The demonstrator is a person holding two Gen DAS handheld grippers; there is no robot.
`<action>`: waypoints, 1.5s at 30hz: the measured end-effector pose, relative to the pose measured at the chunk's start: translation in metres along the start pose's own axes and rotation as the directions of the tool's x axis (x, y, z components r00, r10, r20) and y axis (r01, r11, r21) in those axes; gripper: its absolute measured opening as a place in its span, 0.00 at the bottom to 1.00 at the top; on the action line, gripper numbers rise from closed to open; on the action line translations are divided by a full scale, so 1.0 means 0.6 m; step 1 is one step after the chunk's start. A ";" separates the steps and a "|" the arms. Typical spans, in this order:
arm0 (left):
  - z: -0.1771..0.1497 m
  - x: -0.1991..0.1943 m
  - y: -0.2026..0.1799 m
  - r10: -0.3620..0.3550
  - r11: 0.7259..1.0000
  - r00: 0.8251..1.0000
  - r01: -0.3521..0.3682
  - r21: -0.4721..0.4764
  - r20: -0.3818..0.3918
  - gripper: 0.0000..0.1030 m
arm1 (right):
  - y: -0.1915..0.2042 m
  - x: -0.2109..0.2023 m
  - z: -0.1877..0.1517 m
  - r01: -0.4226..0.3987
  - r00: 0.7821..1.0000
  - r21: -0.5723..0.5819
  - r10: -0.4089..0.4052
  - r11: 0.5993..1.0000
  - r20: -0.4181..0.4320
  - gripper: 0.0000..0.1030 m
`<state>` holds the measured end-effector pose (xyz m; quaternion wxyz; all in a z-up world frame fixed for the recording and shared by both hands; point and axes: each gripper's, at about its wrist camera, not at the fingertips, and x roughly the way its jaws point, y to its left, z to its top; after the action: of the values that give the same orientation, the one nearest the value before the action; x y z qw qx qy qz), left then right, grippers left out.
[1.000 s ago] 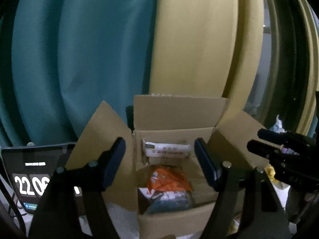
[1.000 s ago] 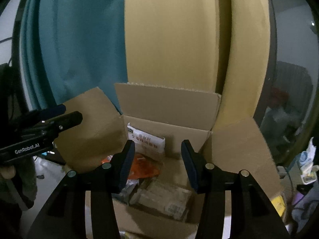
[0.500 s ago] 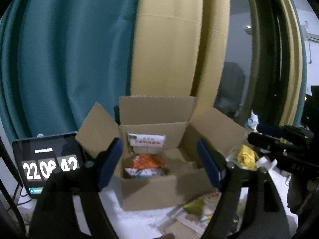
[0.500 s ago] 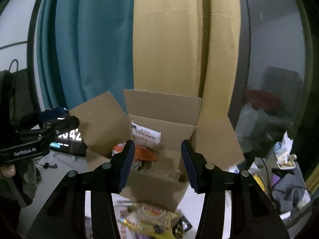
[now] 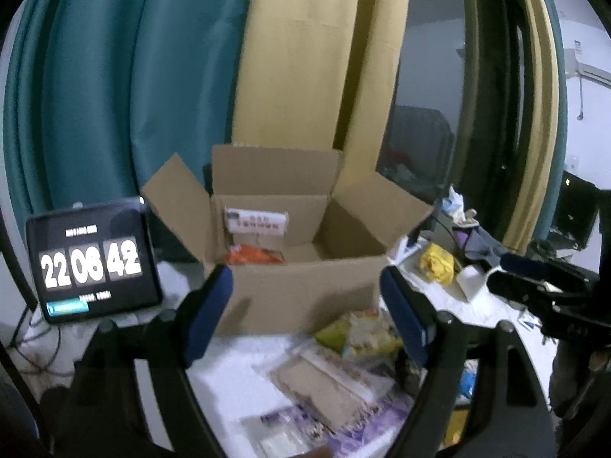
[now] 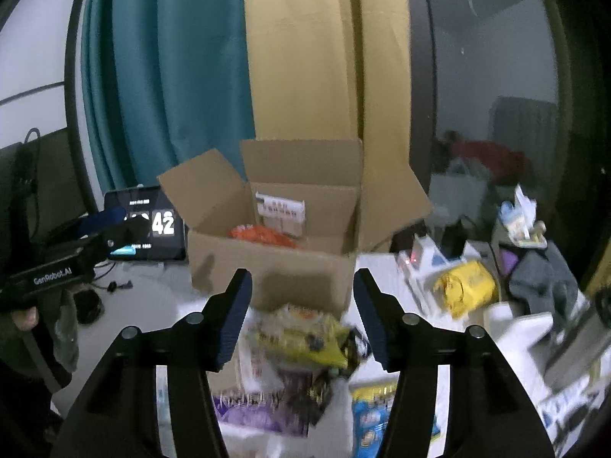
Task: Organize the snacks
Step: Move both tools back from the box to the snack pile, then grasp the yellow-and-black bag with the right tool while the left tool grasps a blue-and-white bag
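Note:
An open cardboard box [image 5: 290,294] stands on the white table, with an orange packet [image 5: 254,255] inside and a white label on its back wall. In front of it lies a pile of snacks: a yellow packet [image 6: 305,336], a purple packet [image 6: 259,408] and a blue packet [image 6: 368,416]. My left gripper [image 5: 305,273] hovers wide open before the box, holding nothing. My right gripper [image 6: 302,273] hangs above the yellow packet, its jaws opening with nothing gripped. Each gripper also shows in the other's view: the right gripper [image 5: 534,278] and the left gripper [image 6: 110,225].
A tablet showing a clock [image 5: 91,259] stands left of the box, with cables beside it. A yellow bag [image 6: 466,286], white boxes and grey cloth [image 6: 542,274] crowd the table's right side. Teal and yellow curtains hang behind.
Both grippers have drawn back from the box, which now looks smaller and farther. The snack pile on the table has come into view. The right jaws have spread wider.

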<state>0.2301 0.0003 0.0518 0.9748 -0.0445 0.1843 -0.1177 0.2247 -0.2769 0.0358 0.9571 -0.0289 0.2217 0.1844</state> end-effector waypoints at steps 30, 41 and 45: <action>-0.290 -0.067 0.021 0.030 0.996 0.944 -0.056 -0.070 -0.329 0.79 | -0.018 -0.084 -0.336 0.123 0.948 0.212 -0.051 0.969 -0.314 0.68; -0.335 -0.033 0.042 0.069 0.993 0.899 -0.102 -0.054 -0.433 0.79 | -0.004 -0.073 -0.346 0.054 0.952 0.268 0.031 0.962 -0.306 0.74; -0.342 -0.019 0.037 0.101 0.993 0.887 -0.114 -0.002 -0.451 0.79 | 0.003 -0.039 -0.344 0.051 0.945 0.281 0.045 0.958 -0.325 0.74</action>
<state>0.1486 0.0154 -0.1372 0.9098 -0.0195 0.4089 -0.0682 0.1191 -0.3112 -0.1398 0.9011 0.0787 0.4022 0.1417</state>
